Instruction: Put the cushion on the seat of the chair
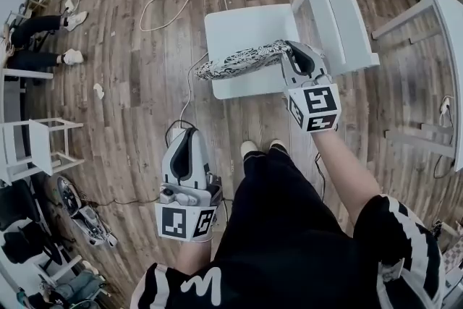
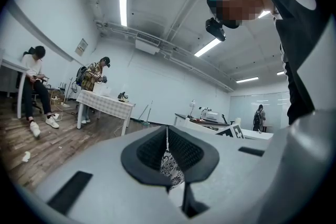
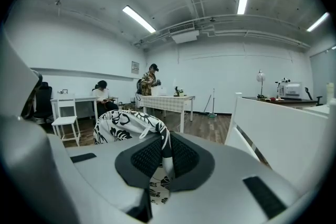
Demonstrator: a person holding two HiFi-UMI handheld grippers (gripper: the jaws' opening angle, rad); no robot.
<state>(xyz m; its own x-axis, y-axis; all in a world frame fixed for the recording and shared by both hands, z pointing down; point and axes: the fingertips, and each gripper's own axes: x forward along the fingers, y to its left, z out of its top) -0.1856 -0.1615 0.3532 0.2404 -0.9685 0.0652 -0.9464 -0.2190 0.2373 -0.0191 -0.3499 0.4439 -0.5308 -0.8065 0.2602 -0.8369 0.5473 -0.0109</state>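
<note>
Cushion [image 1: 239, 61] pinched in right tongs [image 1: 288, 47] over seat [image 1: 242, 25].

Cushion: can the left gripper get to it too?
Probably yes. The left gripper hangs short of the cushion, with only floor and a cable between, and the cushion's near end sticks out past the chair seat, away from the right gripper that holds it.

Black-and-white floral-print cushion [image 1: 242, 60], plain white chair [image 1: 242, 27], grey-brown wood-grain floor [image 1: 134, 94], black trousers [image 1: 286, 228], white shoes [image 1: 249, 149]
</note>
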